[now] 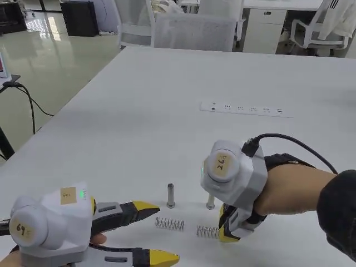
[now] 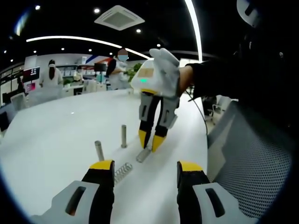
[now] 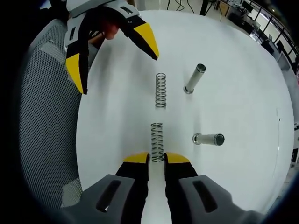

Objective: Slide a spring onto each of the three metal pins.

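Observation:
Two short metal pins [image 1: 171, 196] [image 1: 211, 203] stand upright on the white table [image 1: 167, 100]. Two springs lie in front of them. My right gripper [image 1: 228, 228] points down at the near spring [image 1: 207, 231]; in the right gripper view my right gripper [image 3: 157, 158] has its jaws shut on that spring's [image 3: 157, 142] end. The second spring [image 3: 160, 90] lies loose beyond it, beside the pins [image 3: 195, 78] [image 3: 209, 139]. My left gripper [image 1: 156, 232] is open and holds nothing, to the left of the loose spring [image 1: 169, 223]. In the left gripper view my left gripper [image 2: 145, 166] faces the right gripper [image 2: 152, 140].
A white power strip [image 1: 246, 108] lies across the table further back. Chairs [image 1: 189, 30] stand at the far edge. A mesh chair [image 3: 46, 116] sits close behind the table's near edge. People stand in the background [image 2: 51, 74].

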The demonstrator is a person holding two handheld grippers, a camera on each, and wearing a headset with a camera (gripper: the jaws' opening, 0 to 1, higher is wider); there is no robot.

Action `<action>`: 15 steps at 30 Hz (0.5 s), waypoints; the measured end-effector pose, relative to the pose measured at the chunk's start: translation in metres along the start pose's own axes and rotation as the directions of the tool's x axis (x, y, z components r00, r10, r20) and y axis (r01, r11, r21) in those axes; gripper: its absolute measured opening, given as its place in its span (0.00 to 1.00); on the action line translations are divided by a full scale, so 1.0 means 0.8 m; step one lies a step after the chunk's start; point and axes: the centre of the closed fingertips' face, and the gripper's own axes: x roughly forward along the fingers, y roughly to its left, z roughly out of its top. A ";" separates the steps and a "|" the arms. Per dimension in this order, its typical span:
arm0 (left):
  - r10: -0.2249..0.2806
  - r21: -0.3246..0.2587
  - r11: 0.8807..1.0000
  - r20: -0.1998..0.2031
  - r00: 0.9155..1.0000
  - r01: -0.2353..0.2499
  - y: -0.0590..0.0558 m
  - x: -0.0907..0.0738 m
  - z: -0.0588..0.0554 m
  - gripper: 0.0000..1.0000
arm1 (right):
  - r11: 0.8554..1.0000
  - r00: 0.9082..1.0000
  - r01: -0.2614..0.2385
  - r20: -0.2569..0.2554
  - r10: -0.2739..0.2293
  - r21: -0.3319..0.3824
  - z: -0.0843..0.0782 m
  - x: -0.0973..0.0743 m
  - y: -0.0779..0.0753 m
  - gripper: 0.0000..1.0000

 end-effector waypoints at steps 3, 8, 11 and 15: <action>0.001 0.001 1.000 -0.001 1.000 -0.001 0.000 0.000 0.000 0.48 | 1.000 1.000 0.006 -0.015 -0.006 -0.019 -0.003 0.003 0.001 0.08; 0.000 0.003 1.000 -0.003 1.000 0.000 0.000 0.000 -0.001 0.48 | 0.999 1.000 0.011 -0.014 -0.012 -0.031 -0.003 0.003 0.001 0.08; -0.001 0.006 1.000 -0.004 1.000 0.001 0.000 0.000 -0.001 0.47 | 0.999 1.000 0.020 -0.008 -0.021 -0.030 -0.002 0.001 -0.001 0.08; -0.006 0.010 1.000 -0.009 1.000 0.006 0.000 -0.001 -0.001 0.47 | 0.999 1.000 0.024 0.002 -0.024 -0.030 0.003 -0.008 0.001 0.08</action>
